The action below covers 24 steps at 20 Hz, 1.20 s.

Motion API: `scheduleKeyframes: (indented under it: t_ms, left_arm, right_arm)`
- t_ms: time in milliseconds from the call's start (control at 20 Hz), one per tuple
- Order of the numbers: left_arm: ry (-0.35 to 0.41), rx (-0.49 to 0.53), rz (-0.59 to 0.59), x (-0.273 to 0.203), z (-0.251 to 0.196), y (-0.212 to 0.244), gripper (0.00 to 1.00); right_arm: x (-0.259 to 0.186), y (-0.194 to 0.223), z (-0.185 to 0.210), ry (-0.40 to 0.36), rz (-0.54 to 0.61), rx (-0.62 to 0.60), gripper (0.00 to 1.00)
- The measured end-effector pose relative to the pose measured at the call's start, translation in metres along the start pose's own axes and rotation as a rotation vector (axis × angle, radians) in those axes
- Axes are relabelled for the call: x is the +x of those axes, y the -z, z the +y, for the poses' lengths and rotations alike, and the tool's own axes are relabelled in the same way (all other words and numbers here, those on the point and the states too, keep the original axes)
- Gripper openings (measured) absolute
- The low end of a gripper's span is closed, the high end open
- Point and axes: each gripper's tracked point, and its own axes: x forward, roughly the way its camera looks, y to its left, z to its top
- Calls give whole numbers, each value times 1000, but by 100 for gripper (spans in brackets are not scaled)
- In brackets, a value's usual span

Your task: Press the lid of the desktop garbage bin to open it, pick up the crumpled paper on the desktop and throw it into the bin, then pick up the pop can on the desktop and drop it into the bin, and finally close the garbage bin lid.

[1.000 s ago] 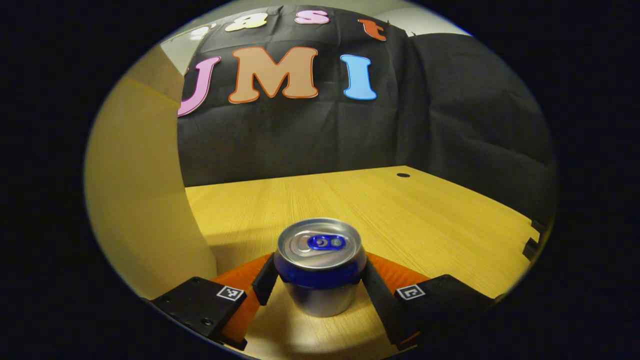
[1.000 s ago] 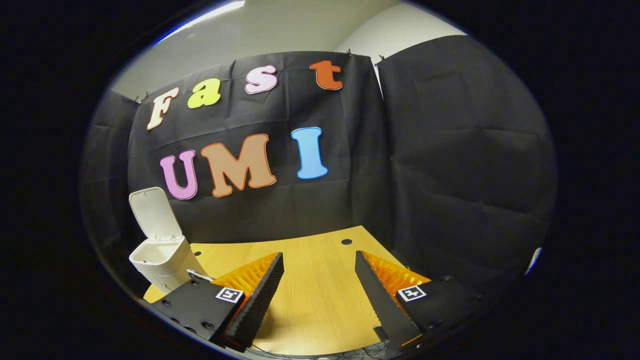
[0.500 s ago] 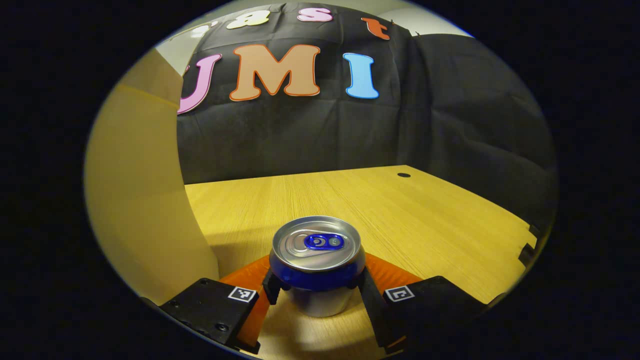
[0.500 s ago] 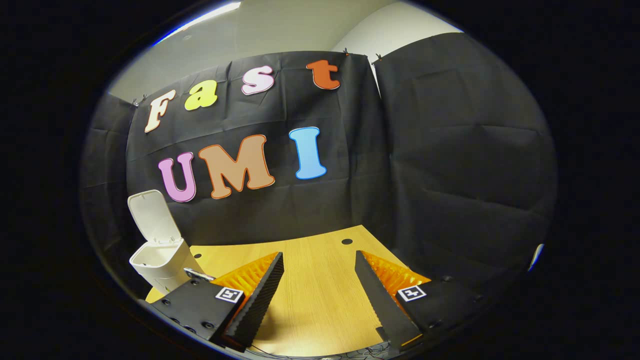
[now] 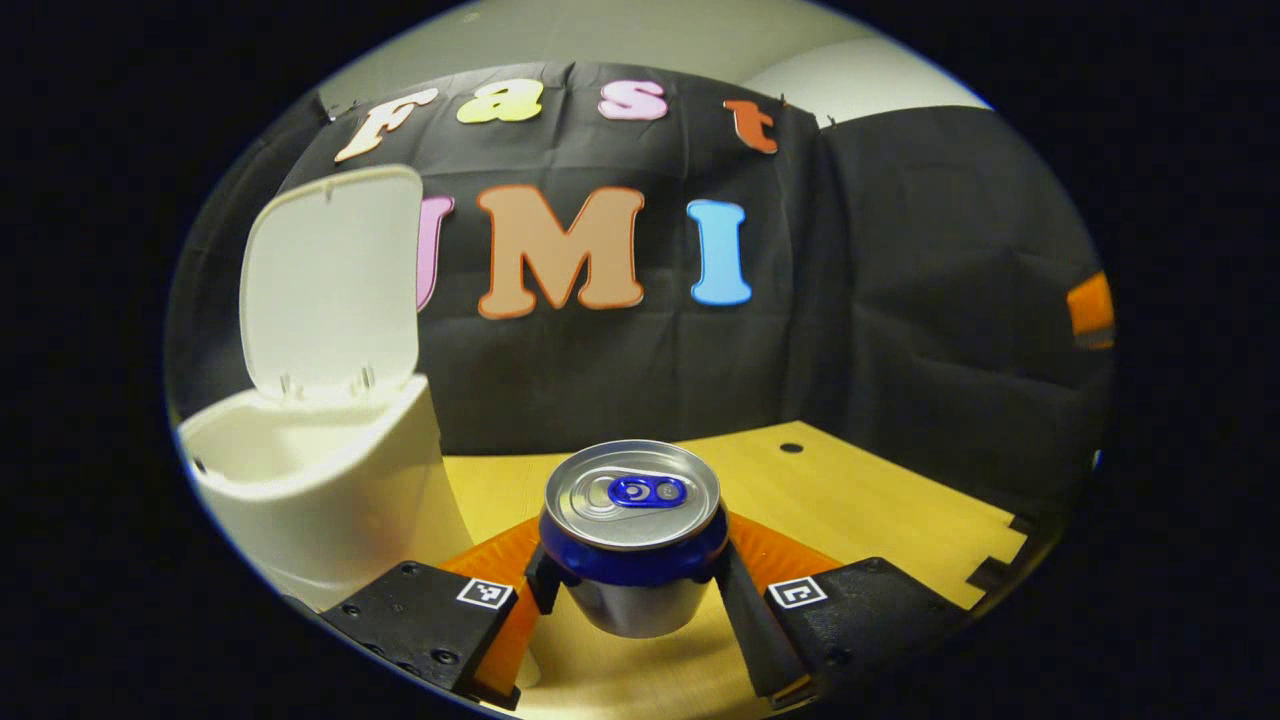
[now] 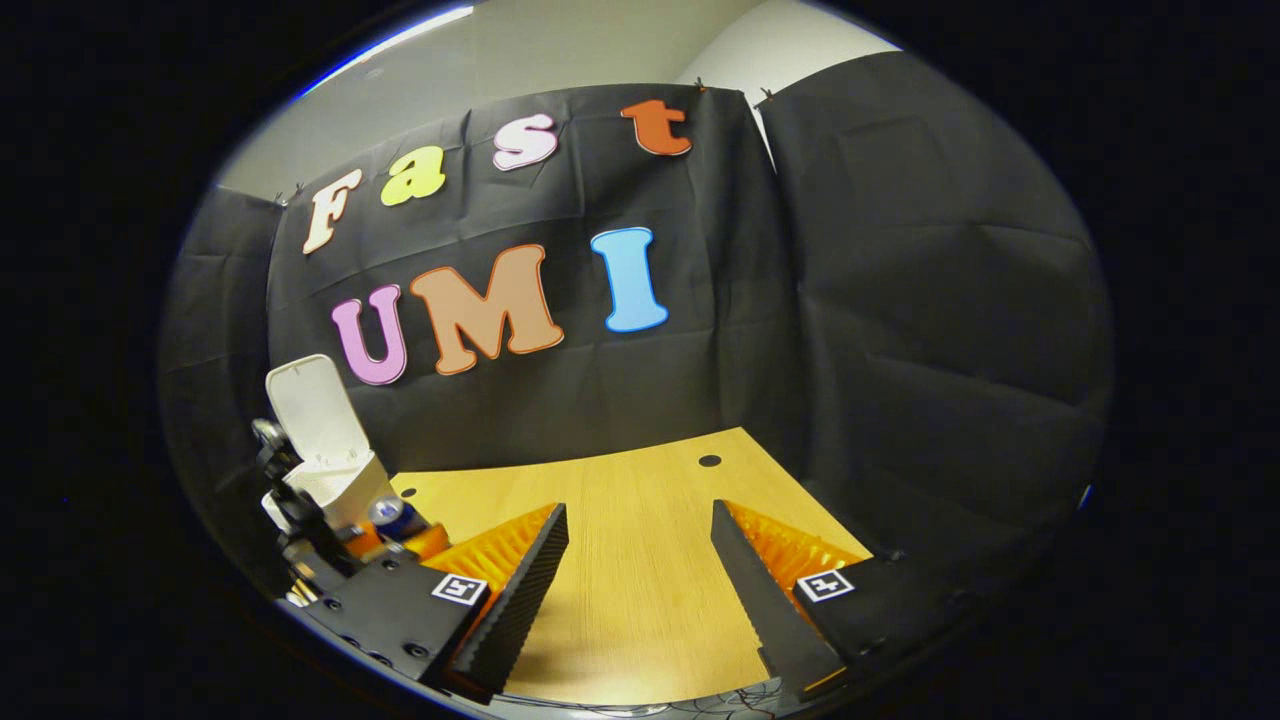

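My left gripper point(image 5: 632, 585) is clamped on the pop can point(image 5: 633, 535), 1 finger pressing each side just under the rim, and the can looks lifted clear of the desktop point(image 5: 880, 510), upright in the grip. The garbage bin point(image 5: 320, 490) stands near, on the left of the left gripper view, with its lid point(image 5: 330, 280) swung up and the mouth open. To do this step well, I judge I should carry the can up and across until it hangs over the opening, keep it level, and let go only once it is well inside the rim — a can dropped on the edge would bounce off. The raised lid stands behind the mouth, so I would come in from the front, not over the top. My right gripper point(image 6: 640, 590) hangs above the bare desktop with its fingers spread wide, holding nothing — well apart from the bin and not in my path. I cannot see any crumpled paper on the desktop.
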Motion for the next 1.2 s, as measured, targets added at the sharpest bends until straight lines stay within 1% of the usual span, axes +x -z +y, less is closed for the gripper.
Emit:
scheduleKeyframes:
  t_ms: [150,250,350,450,600,650,750,900,1100,1150,1200]
  left_arm:
    - [-8,20,-64,-23,10,-62,77]
    - [-34,1,-107,-35,25,-94,77]
    - [-82,-18,-145,-46,49,-120,77]
    - [-163,4,-156,-55,86,-130,77]
    - [-276,37,-125,-66,140,-128,77]
    - [-308,30,-118,-71,155,-125,77]
    - [-354,-19,-114,-76,178,-121,77]
    - [-401,-86,-102,-81,204,-107,77]
    - [-444,-107,-64,-78,222,-88,77]
    - [-447,-108,-71,-78,223,-89,79]
    - [-448,-111,-80,-78,222,-90,85]
  right_arm:
    - [6,10,9,-51,13,27,96]
    - [12,14,18,-92,14,49,96]
    - [16,18,28,-135,21,73,96]
    - [20,19,39,-174,23,93,96]
    - [24,20,48,-208,24,100,96]
    - [25,19,49,-216,22,100,96]
    - [24,17,52,-224,19,94,96]
    - [23,21,49,-223,28,69,96]
    - [20,22,45,-220,37,61,96]
    - [20,21,44,-214,38,62,96]
    - [19,22,41,-208,39,65,96]
